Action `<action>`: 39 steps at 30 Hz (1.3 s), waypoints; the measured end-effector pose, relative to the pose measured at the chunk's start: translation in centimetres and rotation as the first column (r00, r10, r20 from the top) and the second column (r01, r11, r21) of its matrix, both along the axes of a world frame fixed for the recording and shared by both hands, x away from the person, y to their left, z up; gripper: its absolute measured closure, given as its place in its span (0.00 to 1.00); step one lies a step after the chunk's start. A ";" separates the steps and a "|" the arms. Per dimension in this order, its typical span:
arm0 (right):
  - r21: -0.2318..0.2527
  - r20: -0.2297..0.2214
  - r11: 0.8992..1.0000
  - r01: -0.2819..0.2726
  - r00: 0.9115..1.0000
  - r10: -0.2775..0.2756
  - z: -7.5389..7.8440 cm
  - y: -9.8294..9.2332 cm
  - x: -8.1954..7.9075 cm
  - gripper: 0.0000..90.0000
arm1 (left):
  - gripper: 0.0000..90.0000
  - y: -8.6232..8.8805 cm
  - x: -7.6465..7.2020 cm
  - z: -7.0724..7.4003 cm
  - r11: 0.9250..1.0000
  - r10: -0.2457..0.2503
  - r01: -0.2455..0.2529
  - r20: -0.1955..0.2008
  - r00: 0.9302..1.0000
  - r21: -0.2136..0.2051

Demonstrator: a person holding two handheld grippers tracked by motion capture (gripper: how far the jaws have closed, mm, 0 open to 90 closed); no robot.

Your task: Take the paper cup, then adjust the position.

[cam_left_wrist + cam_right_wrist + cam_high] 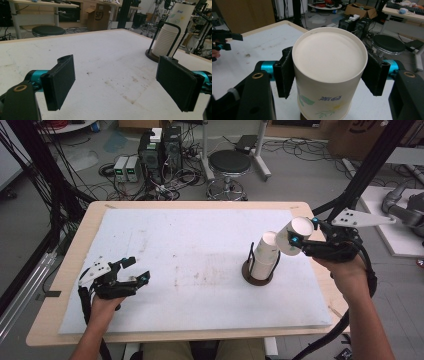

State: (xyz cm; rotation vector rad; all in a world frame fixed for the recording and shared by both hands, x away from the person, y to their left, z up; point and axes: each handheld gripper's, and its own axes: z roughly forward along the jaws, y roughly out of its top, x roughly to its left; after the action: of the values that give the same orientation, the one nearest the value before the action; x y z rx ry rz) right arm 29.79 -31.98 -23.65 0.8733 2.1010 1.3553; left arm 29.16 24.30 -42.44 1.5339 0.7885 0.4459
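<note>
Paper cup (329, 72) clamped between the two black jaws of the right gripper (302, 235), bottom disc turned toward that gripper's camera, printed wall pinched from both sides. Held in the air, tilted, just above and beside the stack of cups (265, 256) standing in the dark wire holder (258, 270) at the right half of the table. Top of the stack close to the held cup; touching or apart, cannot tell.

Below, a white mat (190, 265), stained with brown specks near its middle, laid on a pale wooden tabletop (70, 270). Left gripper (134, 270) low over the mat's near left corner, jaws standing wide apart with nothing between them, well apart from the cup and the stack.

Beyond the far edge, grey floor strewn with cables, a round black stool (229, 162), dark computer boxes (160, 150), cardboard boxes (98, 16) and other benches.
</note>
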 end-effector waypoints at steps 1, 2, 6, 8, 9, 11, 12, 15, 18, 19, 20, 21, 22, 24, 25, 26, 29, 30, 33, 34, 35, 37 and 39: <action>0.002 0.003 1.000 -0.005 1.000 0.005 0.0 0.0 -0.2 0.39 | 0.17 0.0 0.0 0.0 1.000 0.000 0.000 0.000 1.000 -0.001; 0.003 0.003 1.000 -0.009 1.000 0.009 0.0 0.0 -0.4 0.39 | 0.17 0.0 -0.1 0.0 1.000 -0.001 0.001 0.000 1.000 0.000; 0.004 -0.001 1.000 -0.016 1.000 0.016 0.0 -0.1 -0.9 0.39 | 0.17 -0.2 -0.2 0.1 1.000 -0.015 0.015 0.004 1.000 -0.001; 0.002 0.006 0.999 -0.036 0.999 0.036 -0.1 0.0 -1.0 0.39 | 0.17 -0.4 -0.1 0.1 1.000 -0.026 0.026 0.003 1.000 0.006; 0.002 0.000 0.999 -0.040 0.999 0.040 -0.1 0.1 -1.1 0.39 | 0.17 -0.4 -0.1 0.1 0.999 -0.032 0.032 0.004 0.999 0.006; -0.002 0.001 0.999 -0.052 0.999 0.052 -0.2 0.5 -1.2 0.39 | 0.17 -0.6 -0.1 0.1 0.999 -0.042 0.041 0.005 0.999 0.004; 0.003 0.002 0.998 -0.058 0.998 0.058 -0.3 0.6 -1.3 0.39 | 0.17 -0.7 -0.1 0.2 0.999 -0.045 0.045 0.006 0.999 0.005; 0.002 0.001 0.996 -0.084 0.996 0.084 -0.5 1.4 -1.4 0.39 | 0.17 -0.9 -0.1 0.3 0.998 -0.061 0.061 0.010 0.998 0.004; 0.003 -0.004 0.994 -0.114 0.994 0.114 -0.6 2.4 -1.6 0.39 | 0.17 -1.1 -0.1 0.3 0.997 -0.077 0.077 0.006 0.997 0.006; -0.003 -0.001 0.992 -0.123 0.992 0.123 -0.7 2.7 -1.6 0.39 | 0.17 -1.2 0.0 0.3 0.997 -0.081 0.081 0.008 0.997 0.005; -0.003 -0.002 0.991 -0.132 0.991 0.132 -0.7 3.0 -1.6 0.39 | 0.17 -1.3 -0.1 0.4 0.997 -0.083 0.083 0.010 0.996 0.002; -0.011 0.006 0.990 -0.141 0.990 0.141 -0.7 3.3 -1.6 0.39 | 0.17 -1.4 -0.1 0.4 0.996 -0.087 0.087 0.013 0.996 -0.001; -0.011 0.005 0.988 -0.151 0.989 0.151 -0.7 3.6 -1.7 0.39 | 0.17 -1.4 -0.1 0.5 0.996 -0.094 0.094 0.016 0.995 0.001; -0.010 -0.006 0.986 -0.164 0.986 0.164 -0.7 4.2 -1.9 0.39 | 0.17 -1.7 -0.1 0.6 0.995 -0.104 0.104 0.021 0.994 0.000; -0.012 -0.009 0.984 -0.179 0.984 0.179 -0.7 4.6 -2.0 0.39 | 0.17 -1.8 -0.2 0.7 0.994 -0.112 0.112 0.022 0.993 -0.002; -0.011 -0.010 0.982 -0.189 0.982 0.188 -0.7 4.9 -2.1 0.39 | 0.17 -1.9 -0.2 0.8 0.992 -0.122 0.122 0.025 0.992 0.001; -0.020 -0.023 0.975 -0.220 0.975 0.220 -1.1 6.0 -2.1 0.39 | 0.17 -2.4 -0.3 1.0 0.990 -0.140 0.140 0.025 0.990 0.007; -0.022 -0.025 0.973 -0.228 0.974 0.227 -1.3 6.4 -2.0 0.39 | 0.17 -2.5 -0.3 1.0 0.990 -0.139 0.139 0.029 0.990 0.010; -0.023 -0.035 0.966 -0.256 0.966 0.255 -2.0 7.5 -1.7 0.39 | 0.17 -3.0 -0.4 1.2 0.990 -0.139 0.138 0.030 0.990 0.015; -0.019 -0.041 0.964 -0.266 0.963 0.265 -2.2 7.9 -1.6 0.39 | 0.17 -3.1 -0.5 1.3 0.989 -0.146 0.146 0.031 0.989 0.019; -0.026 -0.043 0.961 -0.276 0.960 0.275 -2.5 8.3 -1.5 0.39 | 0.17 -3.2 -0.5 1.3 0.988 -0.151 0.151 0.033 0.988 0.023; -0.029 -0.051 0.955 -0.294 0.955 0.292 -2.8 9.0 -1.4 0.39 | 0.17 -3.4 -0.6 1.3 0.987 -0.161 0.160 0.032 0.986 0.025; -0.029 -0.055 0.952 -0.304 0.952 0.303 -3.1 9.5 -1.2 0.39 | 0.17 -3.5 -0.7 1.3 0.985 -0.171 0.170 0.032 0.985 0.029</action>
State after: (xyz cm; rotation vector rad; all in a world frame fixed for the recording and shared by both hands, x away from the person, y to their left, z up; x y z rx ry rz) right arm 28.63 -22.47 -26.76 0.5899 2.3654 1.4513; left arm 28.50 20.76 -41.15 1.5990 0.6209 0.3564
